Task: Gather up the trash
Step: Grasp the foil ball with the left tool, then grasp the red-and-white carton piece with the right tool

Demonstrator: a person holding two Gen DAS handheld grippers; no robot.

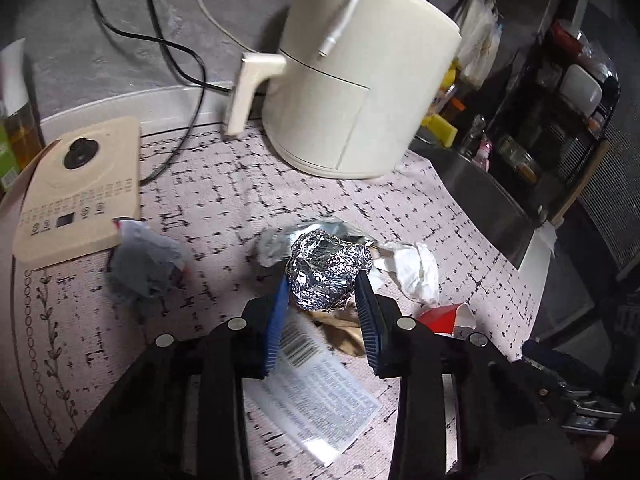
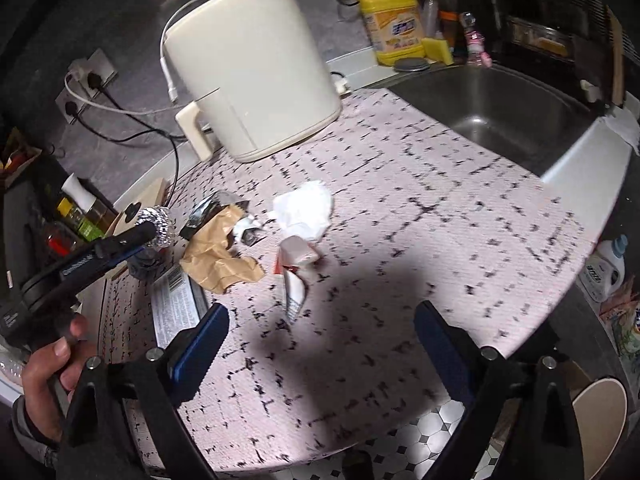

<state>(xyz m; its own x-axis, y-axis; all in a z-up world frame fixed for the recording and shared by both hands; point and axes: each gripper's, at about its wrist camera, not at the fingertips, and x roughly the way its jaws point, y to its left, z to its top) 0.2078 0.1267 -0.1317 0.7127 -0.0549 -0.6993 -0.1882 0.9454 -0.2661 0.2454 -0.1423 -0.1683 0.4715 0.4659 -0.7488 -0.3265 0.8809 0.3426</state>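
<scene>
Two blue pads of the left gripper (image 1: 326, 296) clamp the foil ball (image 1: 326, 276), apparently lifted just clear of the mat (image 1: 200, 184) — hard to judge. Carry it level and keep the squeeze light. The right gripper (image 2: 320, 340) hangs wide apart, holding nothing, above the red-and-white wrapper (image 2: 296, 276).

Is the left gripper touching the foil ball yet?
Touching. The left wrist view shows both blue pads of the left gripper pressed against the foil ball's sides.
</scene>
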